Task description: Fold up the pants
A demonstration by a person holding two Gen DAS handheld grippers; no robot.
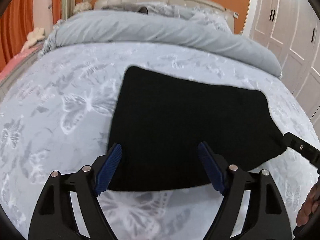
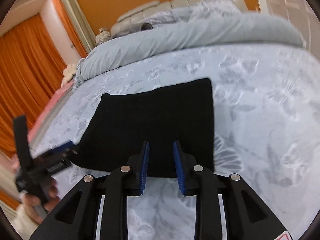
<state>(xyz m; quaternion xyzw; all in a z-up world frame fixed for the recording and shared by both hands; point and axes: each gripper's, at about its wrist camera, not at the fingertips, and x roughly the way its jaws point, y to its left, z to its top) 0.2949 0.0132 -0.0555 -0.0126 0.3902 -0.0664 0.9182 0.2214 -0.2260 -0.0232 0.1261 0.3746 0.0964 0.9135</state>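
Observation:
The black pants point(image 1: 180, 124) lie folded into a compact flat rectangle on the pale blue butterfly-print bed sheet point(image 1: 60, 100). They also show in the right wrist view point(image 2: 156, 124). My left gripper point(image 1: 160, 150) is wide open and empty, hovering over the near edge of the pants. My right gripper point(image 2: 161, 146) is open with a narrower gap, empty, just above the near edge of the pants. The right gripper's tip shows at the pants' right corner in the left wrist view point(image 1: 296, 146). The left gripper shows at the pants' left side in the right wrist view point(image 2: 50, 164).
A rolled grey-blue duvet point(image 1: 160, 32) lies across the far half of the bed before a padded headboard point(image 1: 160, 0). Orange curtains point(image 2: 26, 70) hang on the left; white wardrobe doors point(image 1: 290, 30) stand on the right. A pink item point(image 1: 12, 64) lies at the bed's left edge.

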